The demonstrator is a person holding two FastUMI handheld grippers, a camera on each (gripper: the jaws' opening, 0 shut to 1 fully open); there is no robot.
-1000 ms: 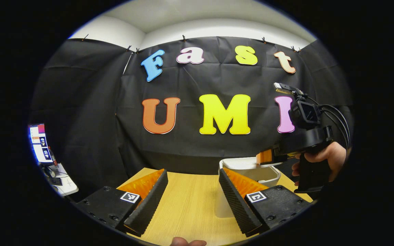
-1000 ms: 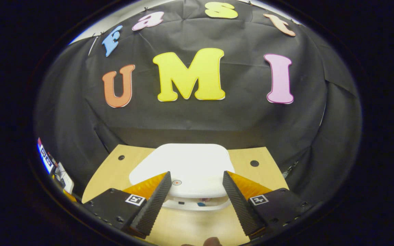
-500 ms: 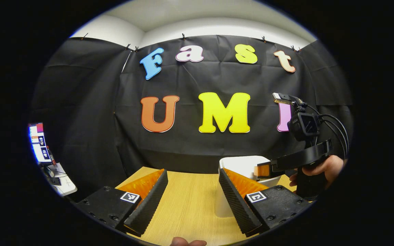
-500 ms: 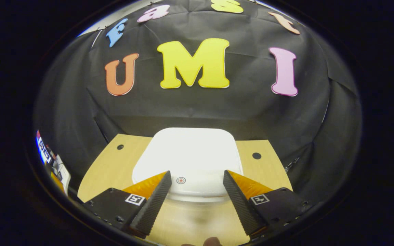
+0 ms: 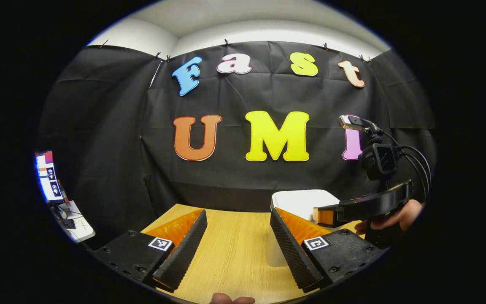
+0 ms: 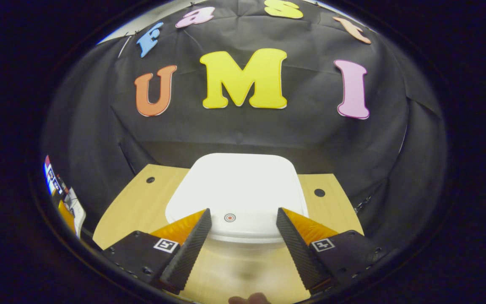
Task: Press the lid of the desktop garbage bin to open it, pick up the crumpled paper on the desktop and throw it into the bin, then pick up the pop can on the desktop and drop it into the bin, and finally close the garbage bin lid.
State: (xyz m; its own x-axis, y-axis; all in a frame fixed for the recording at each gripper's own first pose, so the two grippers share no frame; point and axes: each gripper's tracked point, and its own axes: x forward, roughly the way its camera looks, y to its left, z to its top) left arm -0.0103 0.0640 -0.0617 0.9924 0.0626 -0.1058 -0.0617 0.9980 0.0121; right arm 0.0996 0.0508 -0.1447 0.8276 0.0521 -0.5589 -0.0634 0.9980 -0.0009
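Note:
The white desktop bin point(image 6: 238, 190) stands on the wooden table point(image 6: 141, 207) with its lid lying flat and shut; a small red ring mark point(image 6: 229, 217) sits near the lid's front edge. My right gripper point(image 6: 244, 211) is open, its fingers spread just above the front of the lid, either side of the mark. From the left gripper view the bin point(image 5: 300, 200) stands at the right, and the right gripper point(image 5: 323, 215), held by a hand point(image 5: 397, 213), hovers level over its top. My left gripper point(image 5: 238, 213) is open above the table point(image 5: 230, 249), holding nothing.
A lit screen point(image 5: 49, 175) and a small white desk point(image 5: 76, 223) stand off to the far left beyond the table's edge. Two round holes point(image 6: 150, 180) point(image 6: 319, 192) flank the bin on the tabletop. The black cloth wall rises right behind the bin.
The bin's lid dropped from slightly ajar, with a gap at the front, to fully shut. The right gripper came down with it. The left gripper stayed put.

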